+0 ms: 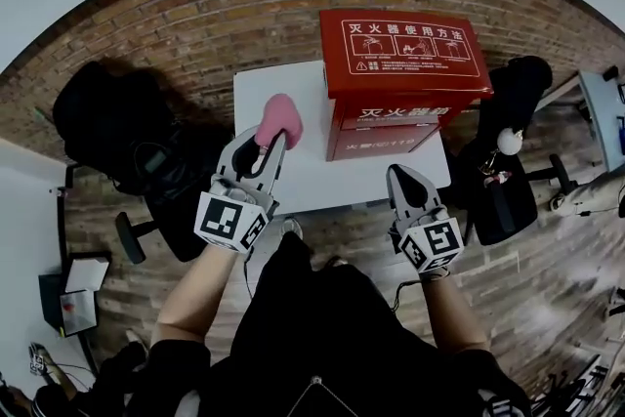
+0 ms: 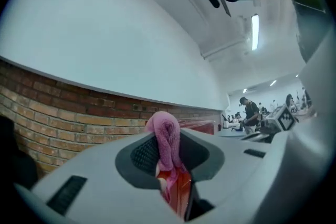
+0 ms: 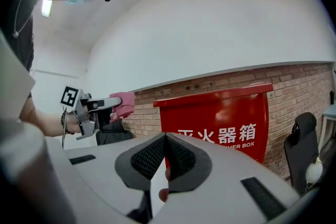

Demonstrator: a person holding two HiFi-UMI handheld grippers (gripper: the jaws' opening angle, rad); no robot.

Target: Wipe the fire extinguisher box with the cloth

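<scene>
One red metal fire extinguisher box (image 1: 405, 78) stands at one o'clock on the white worktop (image 1: 322, 173). One soft pink cloth (image 1: 278, 120), at the box's nine o'clock and apart from it, is pinched by the left gripper (image 1: 266, 144). The jaws of the right gripper (image 1: 402, 179) are pressed together with nothing between them. Wiping looks not yet begun: next, the cloth must meet the box.

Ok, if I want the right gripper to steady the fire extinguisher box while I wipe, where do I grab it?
Probably the front lip of the lid: it overhangs the fire extinguisher box as a thin flat edge, while the body looks too broad for the jaws. Come in from the front near the right corner, clear of the cloth. The right gripper is shut, so open it first.
</scene>
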